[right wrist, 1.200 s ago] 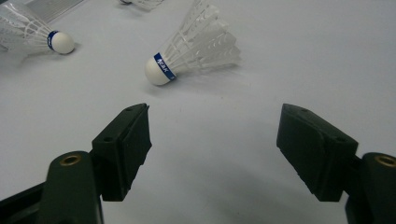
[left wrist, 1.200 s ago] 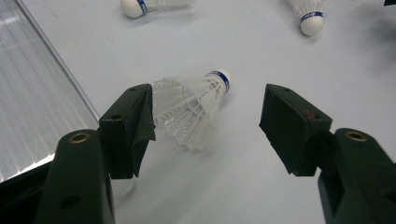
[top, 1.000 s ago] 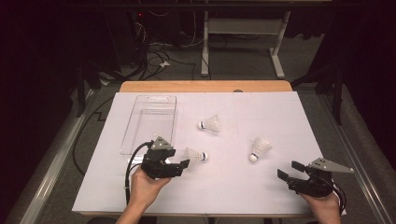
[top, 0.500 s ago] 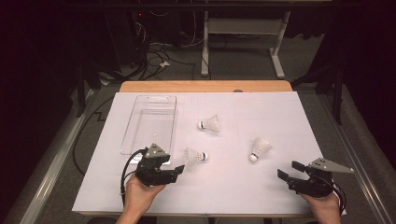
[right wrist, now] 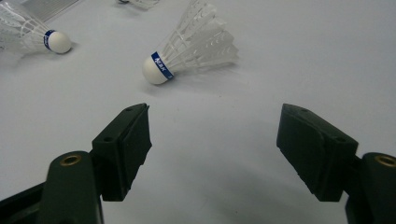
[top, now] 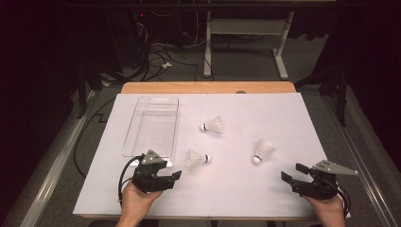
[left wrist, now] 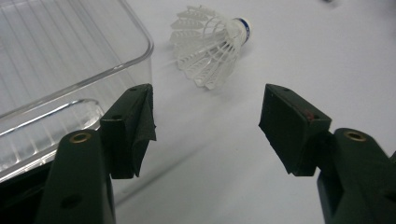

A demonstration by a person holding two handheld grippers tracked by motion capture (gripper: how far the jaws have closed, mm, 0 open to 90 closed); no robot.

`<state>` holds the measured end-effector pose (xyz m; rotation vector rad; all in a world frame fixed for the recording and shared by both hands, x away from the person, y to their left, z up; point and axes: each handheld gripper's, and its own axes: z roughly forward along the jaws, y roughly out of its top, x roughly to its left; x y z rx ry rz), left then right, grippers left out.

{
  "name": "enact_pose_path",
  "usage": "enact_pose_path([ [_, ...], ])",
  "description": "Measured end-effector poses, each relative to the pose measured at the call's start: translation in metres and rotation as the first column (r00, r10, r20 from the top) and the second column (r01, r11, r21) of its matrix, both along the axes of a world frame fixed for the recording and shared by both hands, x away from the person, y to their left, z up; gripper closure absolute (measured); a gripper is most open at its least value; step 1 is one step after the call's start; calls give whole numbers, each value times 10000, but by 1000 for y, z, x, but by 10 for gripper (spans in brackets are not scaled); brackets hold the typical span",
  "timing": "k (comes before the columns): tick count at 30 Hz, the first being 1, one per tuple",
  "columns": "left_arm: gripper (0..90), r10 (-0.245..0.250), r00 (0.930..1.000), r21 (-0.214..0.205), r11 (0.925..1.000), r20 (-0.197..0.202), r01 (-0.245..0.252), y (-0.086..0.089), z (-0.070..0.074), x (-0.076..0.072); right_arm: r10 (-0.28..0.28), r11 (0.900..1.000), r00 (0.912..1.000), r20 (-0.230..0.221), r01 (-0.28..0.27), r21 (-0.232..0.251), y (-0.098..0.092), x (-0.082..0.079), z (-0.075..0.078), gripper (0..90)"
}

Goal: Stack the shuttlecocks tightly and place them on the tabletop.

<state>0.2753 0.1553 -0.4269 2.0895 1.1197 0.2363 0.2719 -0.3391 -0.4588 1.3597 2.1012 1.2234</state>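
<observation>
The left gripper (top: 174, 177) has backed off the nearest shuttlecock (top: 197, 159) beside the clear plastic bin (top: 152, 124), jaws spread and empty, so the grasp is yet to come

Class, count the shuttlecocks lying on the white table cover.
3. One lies just ahead of the left gripper, one sits mid-table right of the clear tray, one lies toward the right gripper.

dark room, grey floor (top: 246, 66) (cables (top: 156, 56))

White sheet (top: 283, 118) covers the table — wooden edge (top: 208, 87) peeks out at twelve o'clock, cables (top: 156, 54) tangle at eleven — white desk frame (top: 246, 27) beyond.
</observation>
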Motion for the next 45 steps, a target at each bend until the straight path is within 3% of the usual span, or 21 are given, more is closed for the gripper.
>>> enact_pose_path([
  [14,360,648,9978,40,9979,153,-648,20,-6,-6,-43,10000,10000,-31,43,-12,0,0,0,263],
  [21,347,707,9967,225,9972,394,-716,25,-9,-8,-78,10000,10000,-31,78,-21,0,0,0,264],
  [29,338,973,9941,157,9950,487,-981,32,-11,-9,-63,10000,10000,-33,63,-9,0,0,0,264],
  [41,334,1623,9840,-1,9867,731,-1628,49,-12,-10,-33,10000,10000,-22,32,-31,0,0,0,264],
  [45,335,1785,9798,242,9831,900,-1813,53,-13,-11,-56,10000,10000,-31,56,-14,0,0,0,264],
])
